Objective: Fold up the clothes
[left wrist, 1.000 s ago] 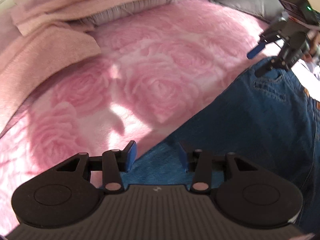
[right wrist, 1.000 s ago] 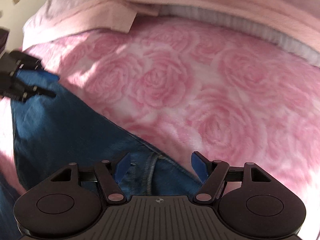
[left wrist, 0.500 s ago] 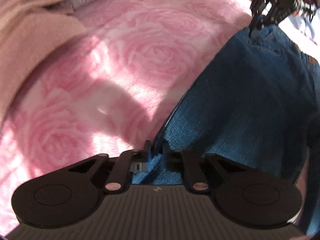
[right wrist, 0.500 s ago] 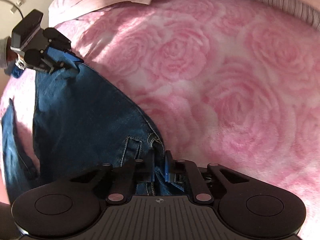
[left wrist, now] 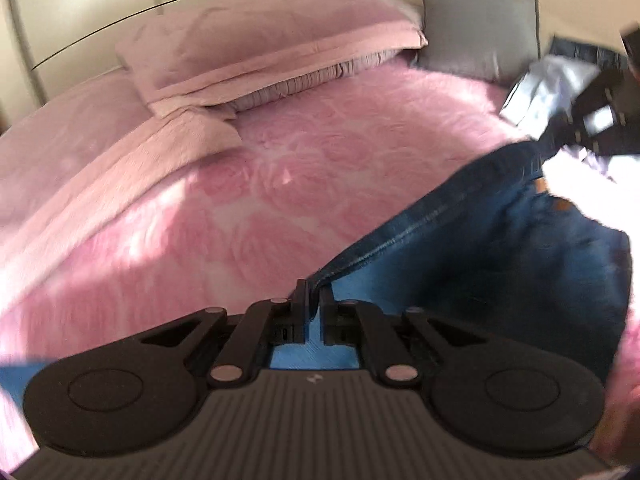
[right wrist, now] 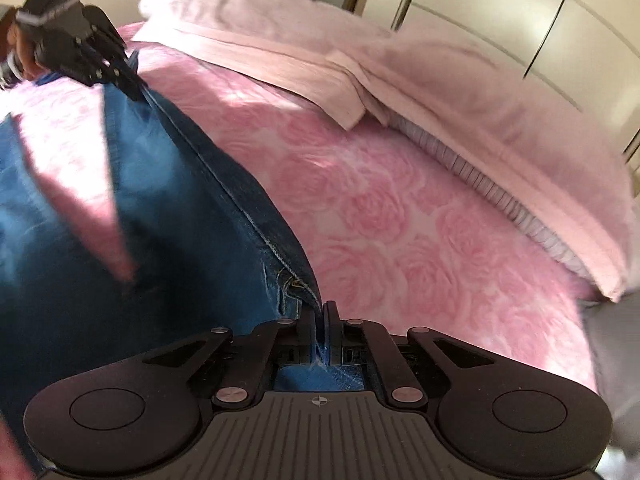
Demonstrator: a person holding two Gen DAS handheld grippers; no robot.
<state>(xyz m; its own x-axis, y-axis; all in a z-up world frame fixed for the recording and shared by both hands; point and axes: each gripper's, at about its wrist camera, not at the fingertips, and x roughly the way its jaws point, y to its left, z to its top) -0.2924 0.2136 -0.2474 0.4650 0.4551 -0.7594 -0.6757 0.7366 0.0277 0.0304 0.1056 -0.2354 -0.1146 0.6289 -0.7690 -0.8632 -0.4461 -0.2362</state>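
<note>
Left gripper (left wrist: 314, 296): pressed together, pinching the jeans (left wrist: 500, 248) edge.
Right gripper (right wrist: 320, 320): pinching the jeans' seamed edge.
Jeans: stretched between both grippers, above the pink rose blanket (left wrist: 280, 184), toward 2 o'clock in the left view.

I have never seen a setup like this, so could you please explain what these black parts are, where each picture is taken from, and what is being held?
A person holds a two-finger gripper in each hand; no robot arm is involved. Each picture comes from a fisheye camera on one gripper, looking forward along its fingers. The left gripper and the right gripper are both shut on the edge of a pair of blue jeans, stretched between them above a pink rose-patterned blanket on a bed. Each camera also sees the other gripper in the distance. Pale pink pillows and a grey cushion lie at the head of the bed.
</note>
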